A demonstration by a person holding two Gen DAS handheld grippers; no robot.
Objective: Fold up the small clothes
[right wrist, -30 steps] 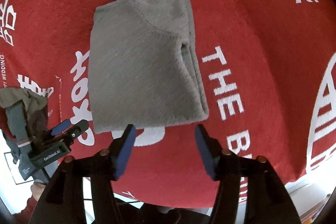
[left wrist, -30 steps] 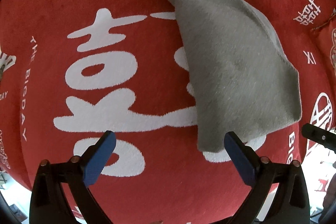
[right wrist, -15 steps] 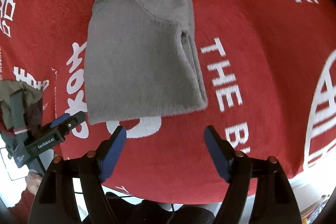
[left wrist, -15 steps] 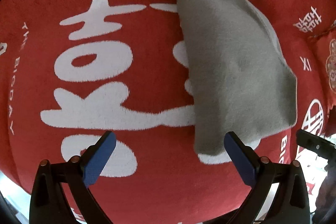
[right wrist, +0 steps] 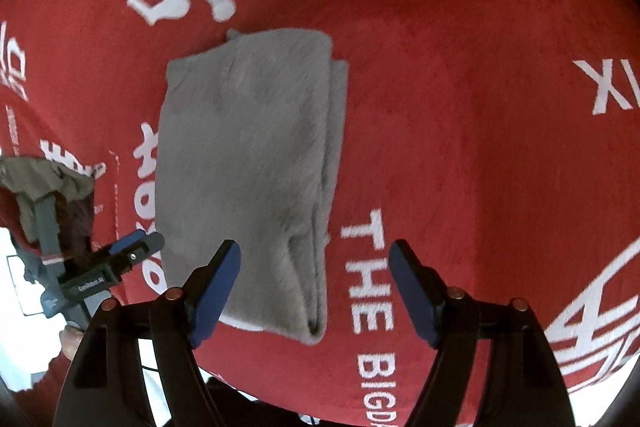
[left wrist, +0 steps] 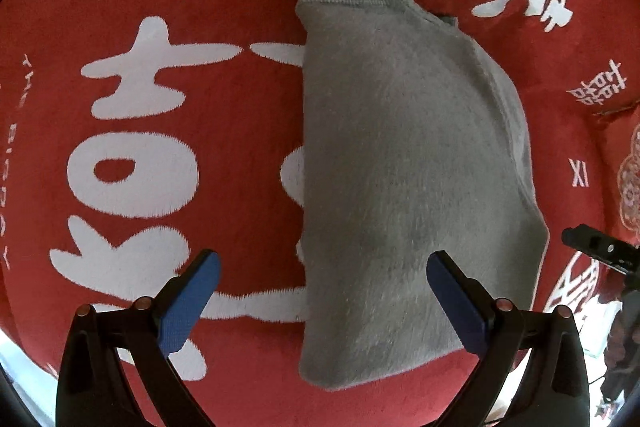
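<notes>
A grey fuzzy garment (left wrist: 404, 179) lies folded into a narrow long shape on the red cloth with white characters (left wrist: 168, 131). My left gripper (left wrist: 324, 283) is open and empty, its jaws straddling the garment's near left edge just above it. In the right wrist view the same garment (right wrist: 248, 171) lies flat. My right gripper (right wrist: 316, 275) is open and empty, its jaws over the garment's near right corner. The left gripper also shows at the left edge of the right wrist view (right wrist: 120, 259).
The red cloth's near edge (right wrist: 400, 415) runs just under the right gripper. An olive-brown garment (right wrist: 36, 183) sits at the far left of the right wrist view. The right gripper's tip (left wrist: 592, 247) shows at the right edge of the left wrist view.
Both grippers have moved in closer over the garment's near end. My right gripper has opened wider. The garment has not changed shape.
</notes>
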